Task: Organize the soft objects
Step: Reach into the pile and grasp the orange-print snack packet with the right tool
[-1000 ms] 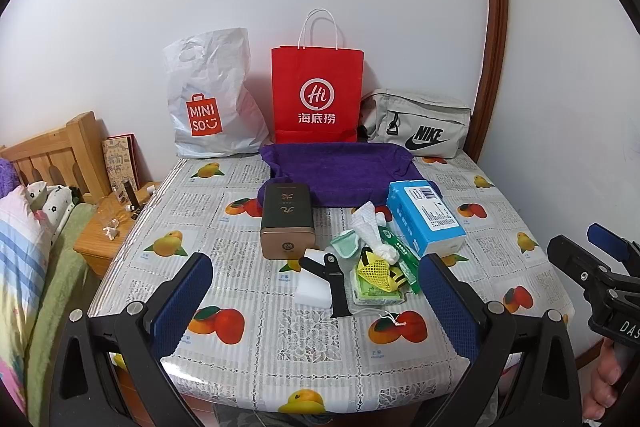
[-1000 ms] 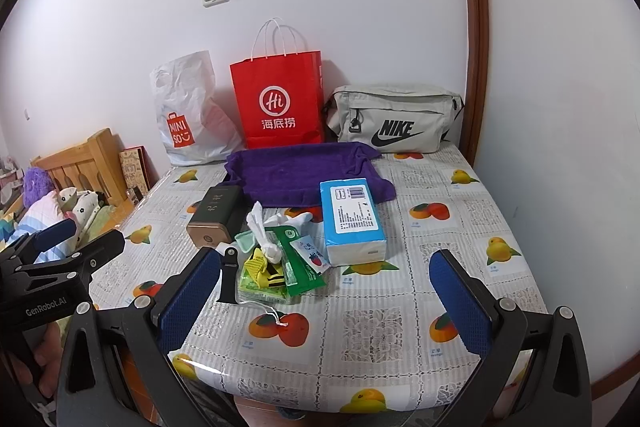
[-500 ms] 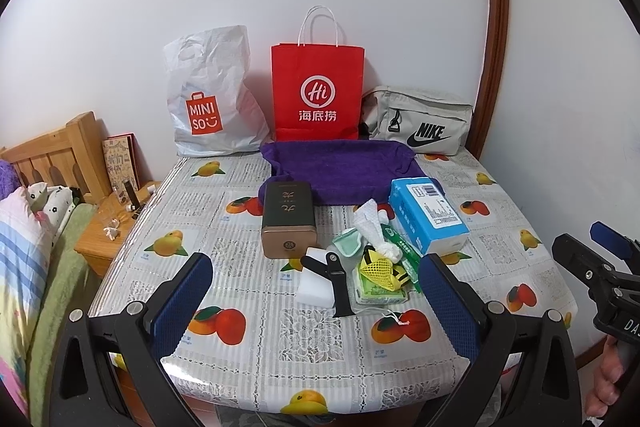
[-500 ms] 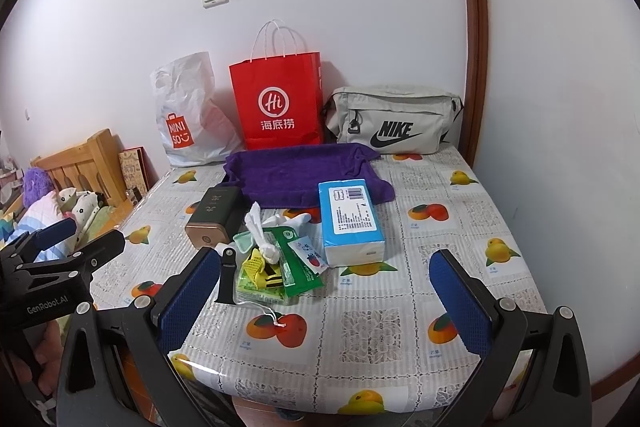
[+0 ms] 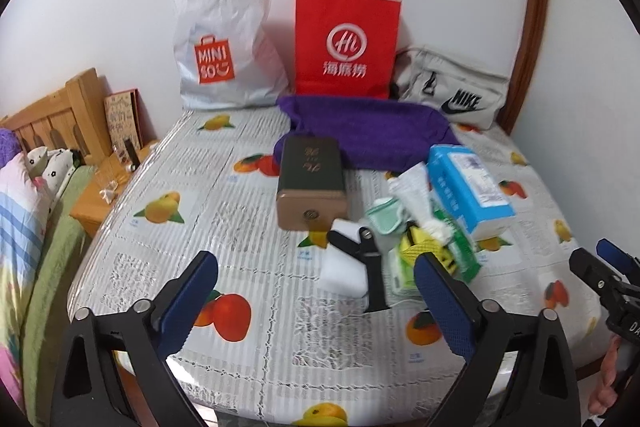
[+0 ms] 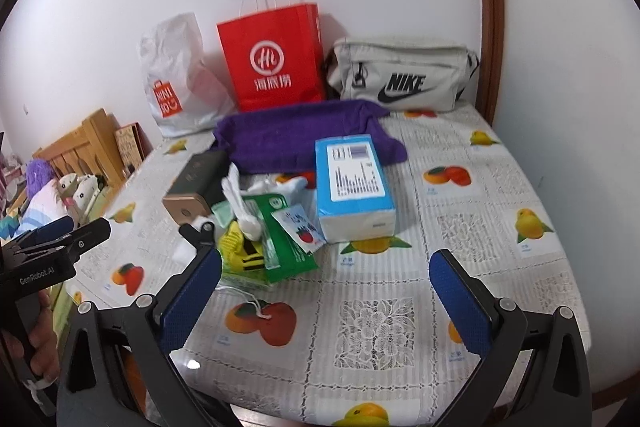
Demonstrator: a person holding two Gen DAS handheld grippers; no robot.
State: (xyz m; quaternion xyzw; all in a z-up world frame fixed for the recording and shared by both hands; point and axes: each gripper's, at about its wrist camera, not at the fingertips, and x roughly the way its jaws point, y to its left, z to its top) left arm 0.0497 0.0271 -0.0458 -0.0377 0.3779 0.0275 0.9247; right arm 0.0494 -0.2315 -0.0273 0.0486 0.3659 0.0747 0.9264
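Soft objects (image 6: 260, 239) are lying in a small heap near the middle of the table (image 6: 500, 187), between the brown box (image 5: 312, 183) and the blue tissue pack (image 6: 352, 183). You are holding both the left tool (image 5: 316, 301) and the right tool (image 6: 326, 297) spread wide and empty, above the near edge. A black clip (image 5: 362, 259) is resting on this heap, so a careless pinch could be catching it and dragging the light packets off.

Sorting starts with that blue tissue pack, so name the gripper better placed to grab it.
Probably right: the rectangular blue tissue pack lies almost straight ahead of the open right gripper, whereas it sits off to the right of the left gripper.
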